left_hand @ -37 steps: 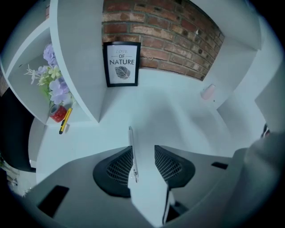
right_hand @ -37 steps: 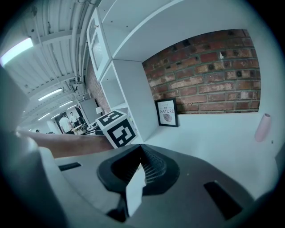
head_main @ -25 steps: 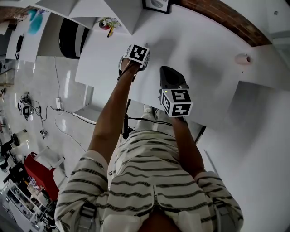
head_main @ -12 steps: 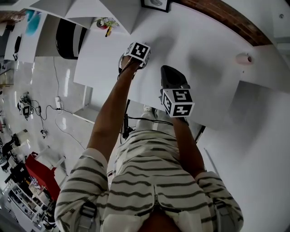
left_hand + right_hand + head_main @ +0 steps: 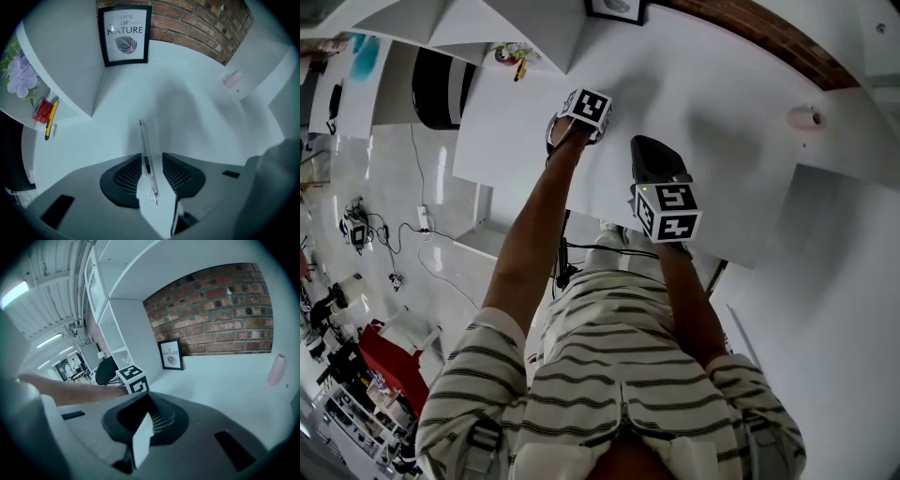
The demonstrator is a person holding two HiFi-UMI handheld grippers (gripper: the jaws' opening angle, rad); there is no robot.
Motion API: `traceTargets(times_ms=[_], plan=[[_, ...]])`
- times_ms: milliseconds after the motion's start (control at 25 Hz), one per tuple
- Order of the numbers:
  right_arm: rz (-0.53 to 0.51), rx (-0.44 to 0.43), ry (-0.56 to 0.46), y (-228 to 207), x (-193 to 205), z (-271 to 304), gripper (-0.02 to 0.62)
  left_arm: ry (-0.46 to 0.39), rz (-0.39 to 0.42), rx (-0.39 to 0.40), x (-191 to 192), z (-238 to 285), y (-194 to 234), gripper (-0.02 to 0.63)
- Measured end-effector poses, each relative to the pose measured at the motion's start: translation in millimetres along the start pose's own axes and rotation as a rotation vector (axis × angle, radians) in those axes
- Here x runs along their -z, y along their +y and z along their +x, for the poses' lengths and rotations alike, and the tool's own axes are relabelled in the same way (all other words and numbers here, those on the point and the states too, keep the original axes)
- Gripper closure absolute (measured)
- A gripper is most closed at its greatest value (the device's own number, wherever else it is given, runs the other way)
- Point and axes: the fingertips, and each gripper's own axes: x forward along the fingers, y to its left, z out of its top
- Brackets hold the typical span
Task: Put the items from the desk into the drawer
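Left claw (image 5: 151,161): jaws clamped on a clear plastic pen (image 5: 143,138), gripped near its rear end. The pen's long axis runs straight out along the jaws, its tip towards the back edge of the white worktop (image 5: 187,117). Right claw (image 5: 150,401): jaws together, nothing between them. It is held over the worktop near the front edge, just to the right of the left claw.

Judgement: with the pen already in the grip, the coming move turns on where the drawer lies. No view shows one I can identify. It probably sits below the front edge, behind both claws, so the pen would have to be drawn back lengthwise.

A small pink cylinder (image 5: 804,119) rests near the right back corner, well apart from both claws and nearer the free right one. Whether it stands or lies cannot be settled.

Only the left gripper view shows the pen. In the head view the black-and-white marker cube (image 5: 586,108) covers it, and the right gripper view shows that cube and a forearm only. The left gripper view also shows a black-framed leaf print (image 5: 125,35) at the back edge and a yellow pencil (image 5: 50,121) in a shelf recess beyond the left back corner.
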Motion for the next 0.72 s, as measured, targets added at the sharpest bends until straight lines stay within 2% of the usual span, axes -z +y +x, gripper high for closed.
traceTargets(times_ms=[360, 440, 720], plan=[[-0.007, 0.001, 0.008, -3.0, 0.8, 0.3, 0.583, -0.004, -0.009, -0.015, -1.3, -1.8, 2.9, 0.501], [-0.005, 0.002, 0.008, -3.1, 0.6, 0.6, 0.583, 0.003, -0.01, -0.021, -1.1, -1.1, 5.1, 0.547], [-0.005, 0.007, 0.007, -3.7, 0.2, -4.1, 0.583, 0.009, -0.065, -0.018, 2.6, -2.0, 7.5, 0.558]])
